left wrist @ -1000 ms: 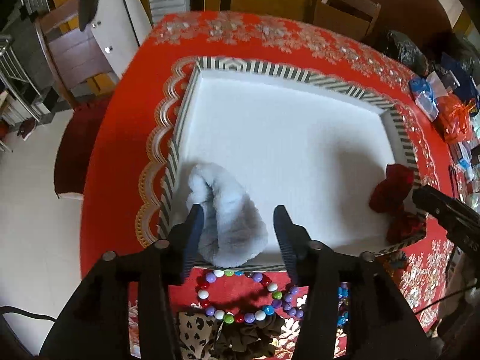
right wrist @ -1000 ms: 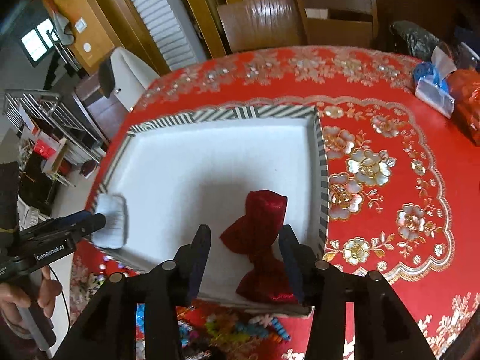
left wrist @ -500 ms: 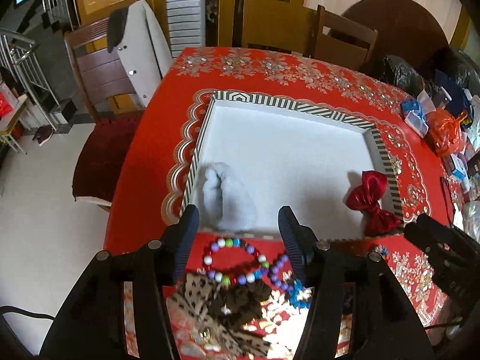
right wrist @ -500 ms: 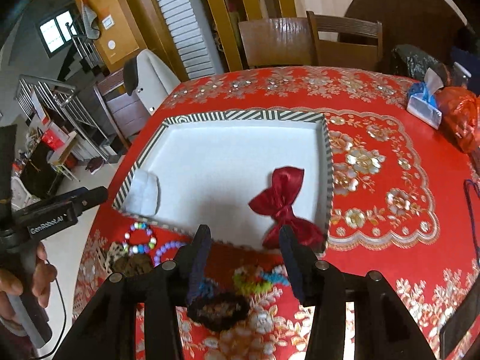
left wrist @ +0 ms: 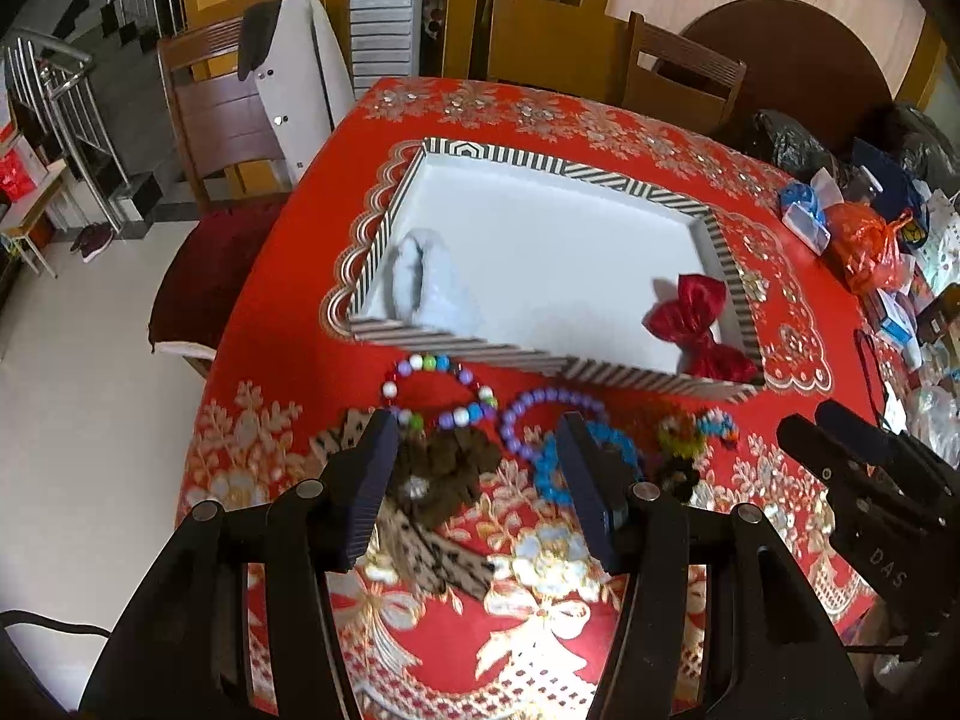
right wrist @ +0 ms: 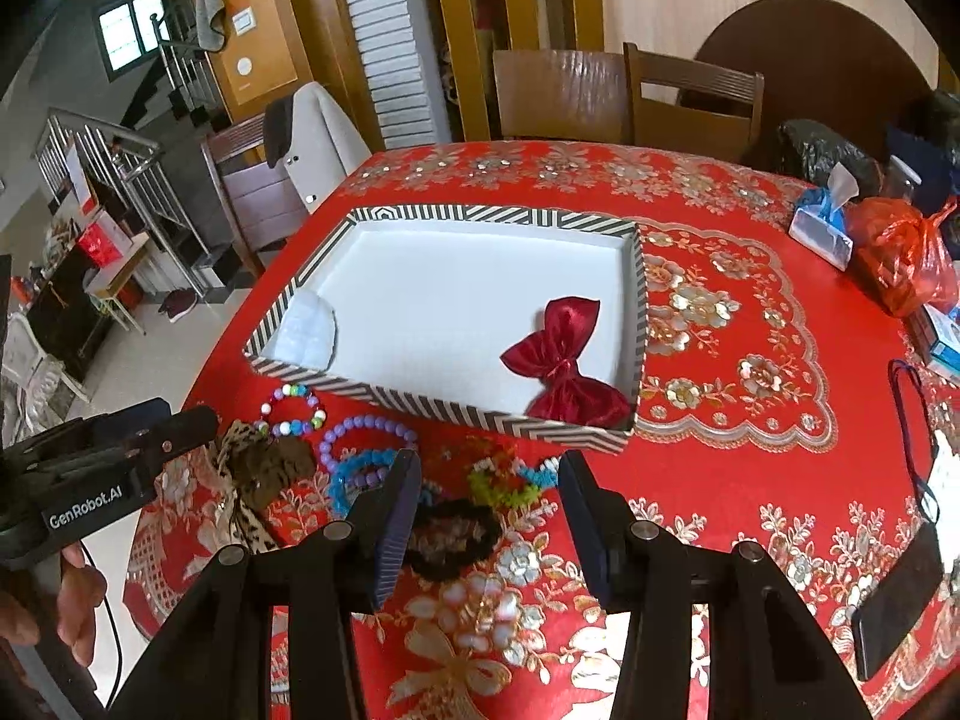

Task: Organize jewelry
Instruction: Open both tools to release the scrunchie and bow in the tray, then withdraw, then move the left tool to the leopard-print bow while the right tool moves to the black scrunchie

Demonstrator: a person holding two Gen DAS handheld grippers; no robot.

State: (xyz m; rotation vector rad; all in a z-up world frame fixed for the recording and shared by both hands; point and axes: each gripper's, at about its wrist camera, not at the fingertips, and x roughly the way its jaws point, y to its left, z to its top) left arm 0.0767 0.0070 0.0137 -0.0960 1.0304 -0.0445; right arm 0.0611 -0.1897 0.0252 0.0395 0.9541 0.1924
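A striped box (left wrist: 540, 360) (right wrist: 444, 405) with a white floor holds a white fluffy piece (left wrist: 432, 291) (right wrist: 306, 327) at its left and a red bow (left wrist: 690, 312) (right wrist: 561, 348) at its right. In front of it on the red cloth lie a multicoloured bead bracelet (left wrist: 438, 390), a purple bracelet (left wrist: 540, 402), a blue bracelet (right wrist: 348, 480), a leopard-print scrunchie (left wrist: 444, 462) and a dark scrunchie (right wrist: 453, 534). My left gripper (left wrist: 477, 426) hovers open over the leopard scrunchie, holding nothing. Over the dark scrunchie my right gripper (right wrist: 489, 468) is open and empty.
Wooden chairs (right wrist: 690, 96) stand behind the table, one with a jacket (left wrist: 300, 72). A tissue pack (right wrist: 822, 228), a red plastic bag (right wrist: 900, 252) and a phone (right wrist: 894, 600) lie at the right. The table edge drops to the floor on the left.
Both grippers have drawn back and up from the box, leaving the white fluffy piece and the red bow inside. The bracelets and scrunchies have come under the fingers.
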